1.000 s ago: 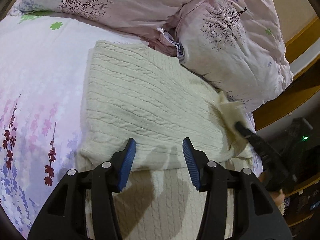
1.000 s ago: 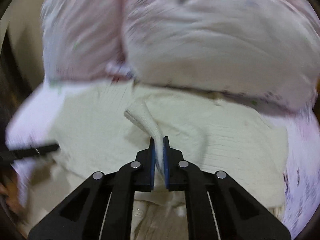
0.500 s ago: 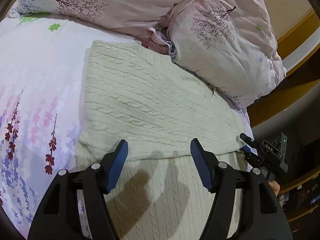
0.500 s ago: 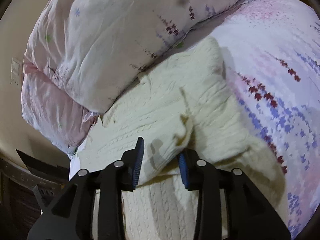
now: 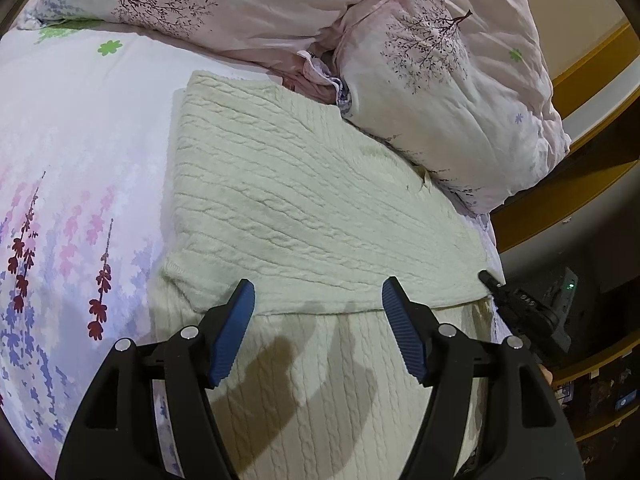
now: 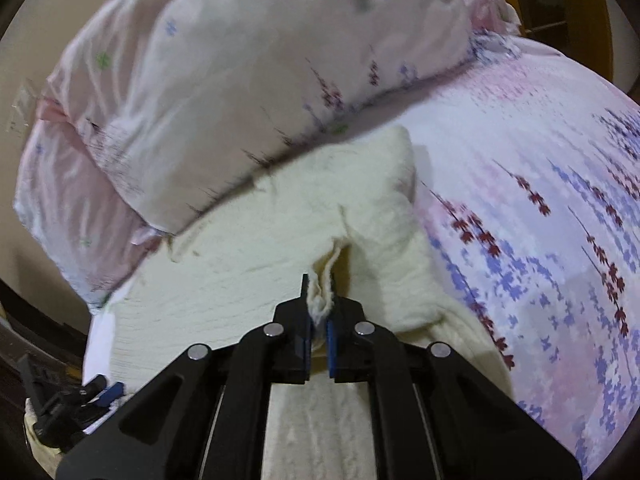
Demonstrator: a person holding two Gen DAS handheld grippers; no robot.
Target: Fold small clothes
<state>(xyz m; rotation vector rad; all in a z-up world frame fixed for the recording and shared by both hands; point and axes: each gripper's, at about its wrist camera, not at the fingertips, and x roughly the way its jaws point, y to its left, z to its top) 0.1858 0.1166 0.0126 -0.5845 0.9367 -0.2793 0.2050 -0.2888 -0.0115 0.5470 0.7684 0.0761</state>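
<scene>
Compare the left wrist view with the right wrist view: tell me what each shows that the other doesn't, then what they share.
Only the left wrist view shows the left gripper open above the folded edge, with its shadow on the knit. Only the right wrist view shows the right gripper shut on a pinched bunch of the cream sweater. Both show the sweater, the floral pillows and the flower-printed bedsheet.

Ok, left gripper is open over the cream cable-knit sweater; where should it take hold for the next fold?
Probably the folded flap's near left corner of the cream cable-knit sweater. That corner shows a loose doubled edge on the floral bedsheet, so one finger could slide beneath. Come in low from the bedsheet side. The left gripper hovers open; the right gripper is clamped on another bunched edge.
</scene>
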